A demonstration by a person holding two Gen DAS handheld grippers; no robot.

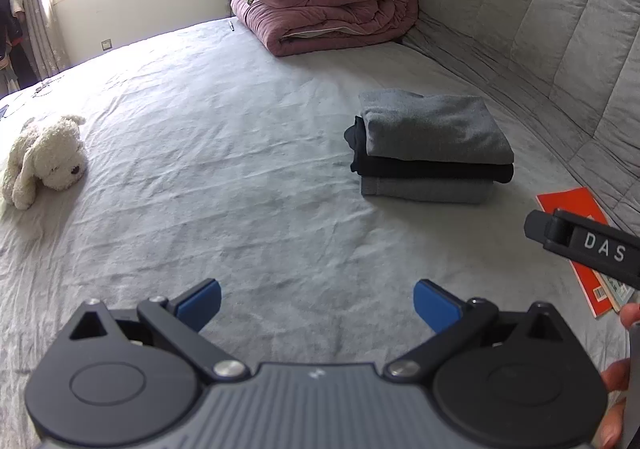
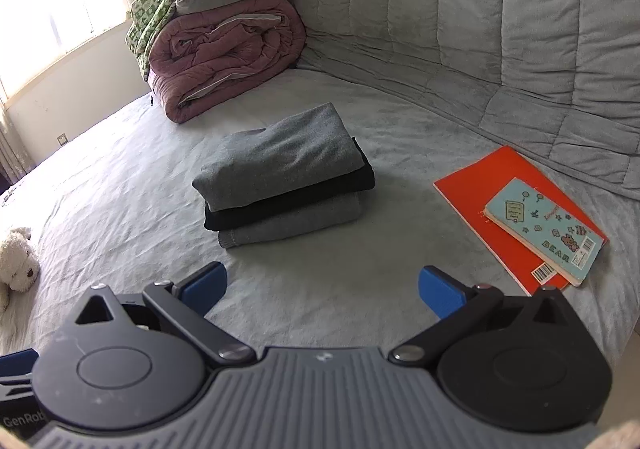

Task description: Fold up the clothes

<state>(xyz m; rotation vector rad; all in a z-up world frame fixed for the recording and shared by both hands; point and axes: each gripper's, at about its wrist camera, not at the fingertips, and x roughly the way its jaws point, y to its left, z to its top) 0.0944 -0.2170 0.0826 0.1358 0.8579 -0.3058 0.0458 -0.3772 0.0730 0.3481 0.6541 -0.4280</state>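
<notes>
Folded stack [image 2: 286,179] on bed [image 1: 240,129].
L gripper [image 1: 316,303] & R gripper [image 2: 322,287]: both jaws apart, holding nothing.

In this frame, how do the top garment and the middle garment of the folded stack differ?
The top garment is light grey, while the middle garment is black. The top garment shows its broad upper face; the middle garment shows only its folded edges, pressed between the top one and the grey bottom garment. The top garment looks bulkier, the middle one thinner. Both are folded flat and lie squared up in one stack on the bed, with neither gripper touching them.
</notes>
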